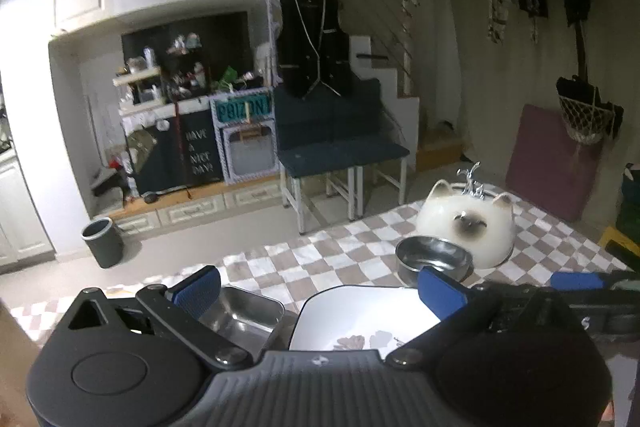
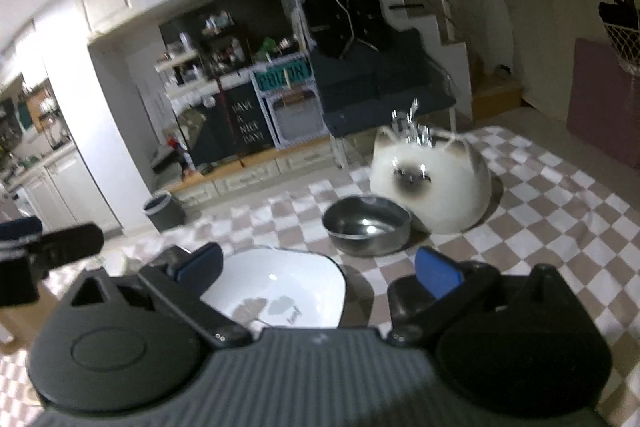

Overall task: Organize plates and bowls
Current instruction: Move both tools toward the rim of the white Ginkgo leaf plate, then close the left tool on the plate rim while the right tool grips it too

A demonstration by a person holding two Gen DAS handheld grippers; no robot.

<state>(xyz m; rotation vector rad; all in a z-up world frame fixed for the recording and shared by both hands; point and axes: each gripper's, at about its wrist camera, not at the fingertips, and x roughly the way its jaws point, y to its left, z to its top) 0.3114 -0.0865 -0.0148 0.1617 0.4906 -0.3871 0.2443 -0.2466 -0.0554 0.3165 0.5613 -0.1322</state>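
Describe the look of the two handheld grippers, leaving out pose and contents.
The left gripper and right gripper match: black angular linkage arms, blue textured fingertip pads, round black side housings and a ribbed grey centre body bearing a small pale logo. No cables or sleeves show.

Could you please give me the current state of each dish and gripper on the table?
White square bowl: upright, empty, ungripped.
Round steel bowl: upright, empty, against the cat holder.
Rectangular steel tray: upright, empty.
Cat-shaped holder: upright, holds shiny utensils.
Left gripper: open.
Right gripper: open.

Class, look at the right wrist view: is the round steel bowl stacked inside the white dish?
No. The round steel bowl stands on the checkered cloth beyond the white dish.
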